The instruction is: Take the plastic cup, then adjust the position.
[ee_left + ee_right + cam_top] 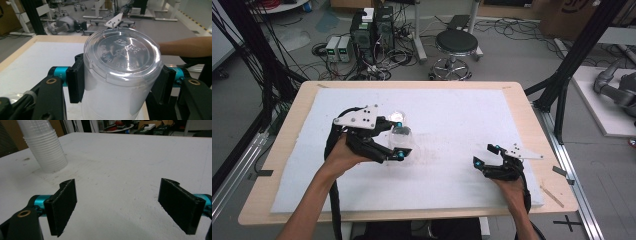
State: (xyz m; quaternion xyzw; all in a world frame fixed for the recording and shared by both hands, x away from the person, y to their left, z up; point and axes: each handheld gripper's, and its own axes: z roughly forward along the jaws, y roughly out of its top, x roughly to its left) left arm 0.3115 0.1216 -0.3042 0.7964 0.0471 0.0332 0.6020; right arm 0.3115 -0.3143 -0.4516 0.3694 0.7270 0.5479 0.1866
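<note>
A stack of clear plastic cups [403,136] stands upside down on the white foam mat [452,110], left of centre. My left gripper [400,137] is shut on the stack's upper part. In the left gripper view the top cup's embossed base [122,57] faces the camera, and both black pads [76,80] press its sides. In the right gripper view the same stack [46,147] rises at the far left, rims down on the foam. My right gripper [486,154] rests low over the mat at the right, open [122,207], with only bare foam between its jaws.
The foam mat covers most of a wooden table [532,125]. Behind the table are a black stool [456,42], computer boxes [372,30] and loose cables on the floor. Black frame posts [569,75] and a grey robot arm [614,85] stand at the right.
</note>
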